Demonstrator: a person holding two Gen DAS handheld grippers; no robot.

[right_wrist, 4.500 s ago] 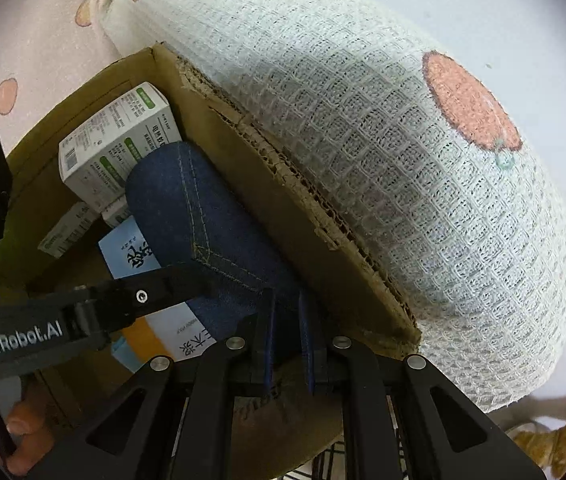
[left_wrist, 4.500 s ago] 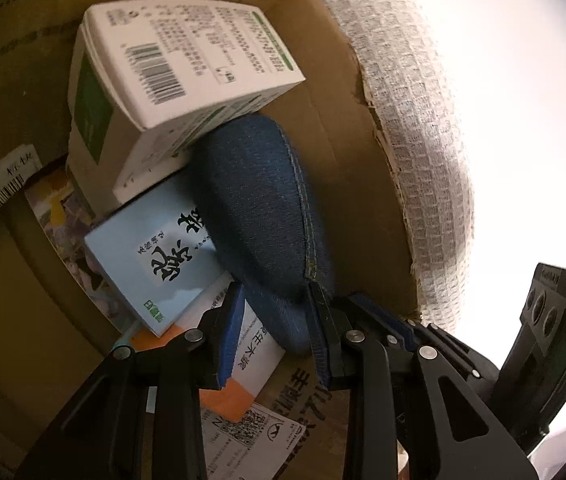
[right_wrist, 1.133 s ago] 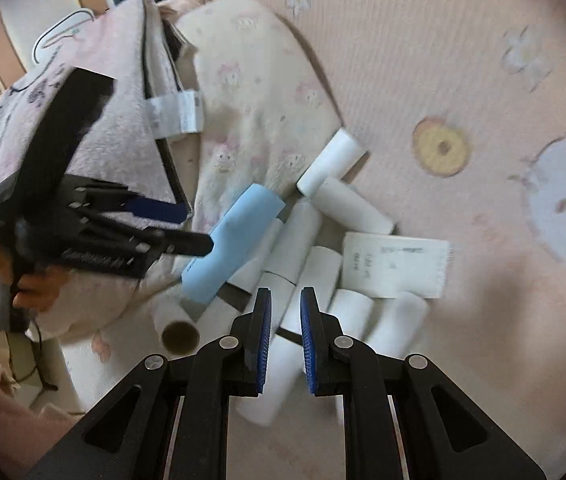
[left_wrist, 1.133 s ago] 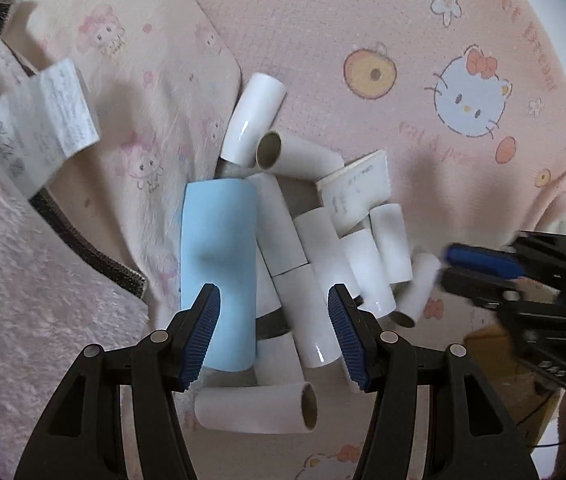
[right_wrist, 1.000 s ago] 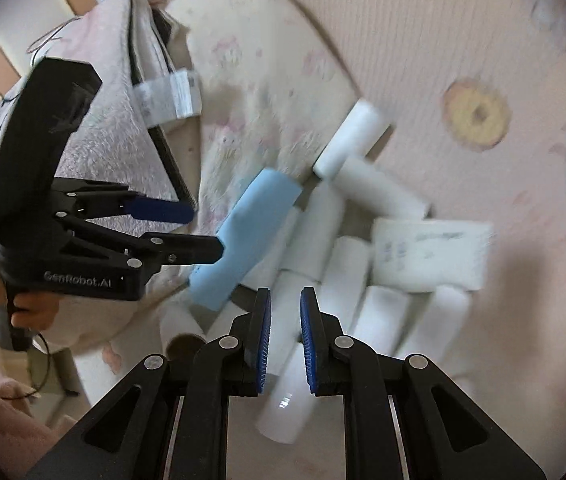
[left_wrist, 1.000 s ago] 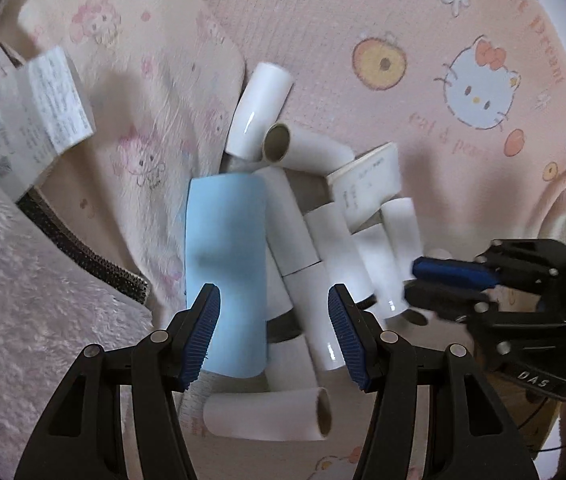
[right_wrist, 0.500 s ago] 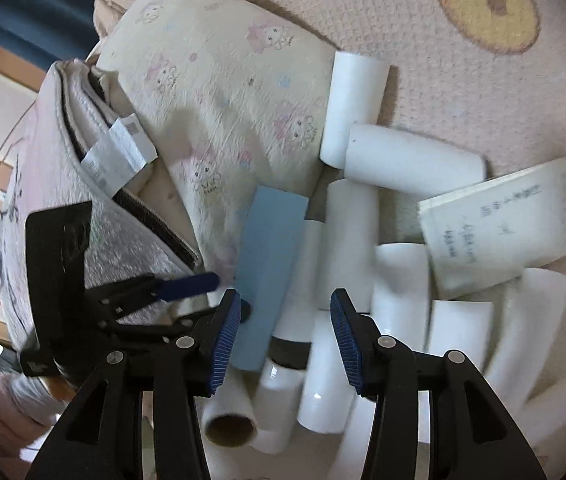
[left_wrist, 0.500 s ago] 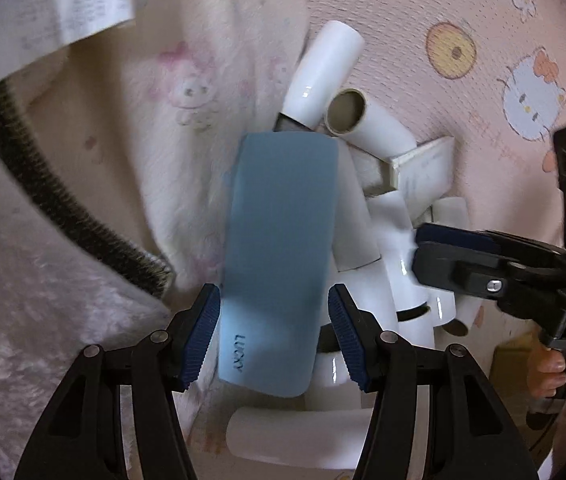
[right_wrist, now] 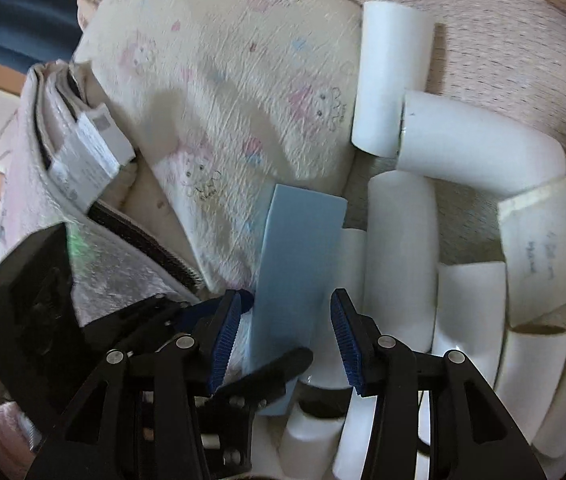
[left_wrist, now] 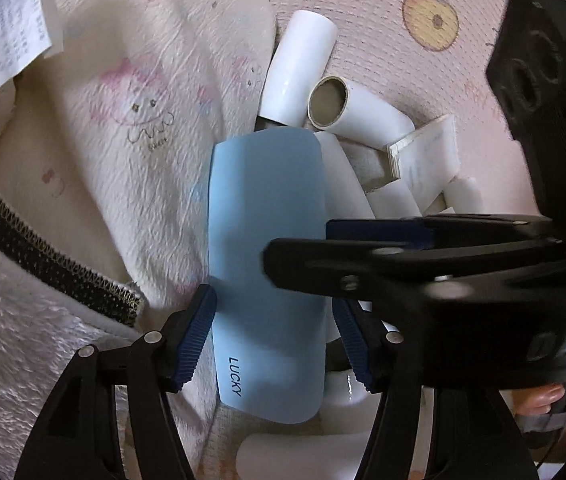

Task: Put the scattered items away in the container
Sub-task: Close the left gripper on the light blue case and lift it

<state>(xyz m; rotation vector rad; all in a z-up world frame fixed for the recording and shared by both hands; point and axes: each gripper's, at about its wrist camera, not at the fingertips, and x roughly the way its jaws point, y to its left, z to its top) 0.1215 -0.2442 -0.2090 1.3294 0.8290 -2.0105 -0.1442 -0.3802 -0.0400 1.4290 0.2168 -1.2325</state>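
A light blue case (left_wrist: 267,248) printed "LUCKY" lies on a heap of several white cardboard tubes (left_wrist: 299,68). My left gripper (left_wrist: 277,338) points steeply down with a finger on each long side of the case; its jaws are opening and I see no pad pressing. My right gripper (right_wrist: 287,336) is open, and the case (right_wrist: 299,264) shows between its fingers. In the left wrist view the right gripper's fingers (left_wrist: 379,232) reach in from the right over the case's edge. The container is out of sight.
A cream blanket with cartoon prints (left_wrist: 131,120) borders the heap on the left, beside fluffy fabric with black trim (left_wrist: 43,256) and a paper label (left_wrist: 3,32). A small white booklet (right_wrist: 555,232) rests among the tubes (right_wrist: 399,256). Pink patterned bedding (left_wrist: 383,0) lies beyond.
Both grippers have come down onto the heap. The right gripper went from shut to open and swung in over the blue case. The left jaws now straddle the case.
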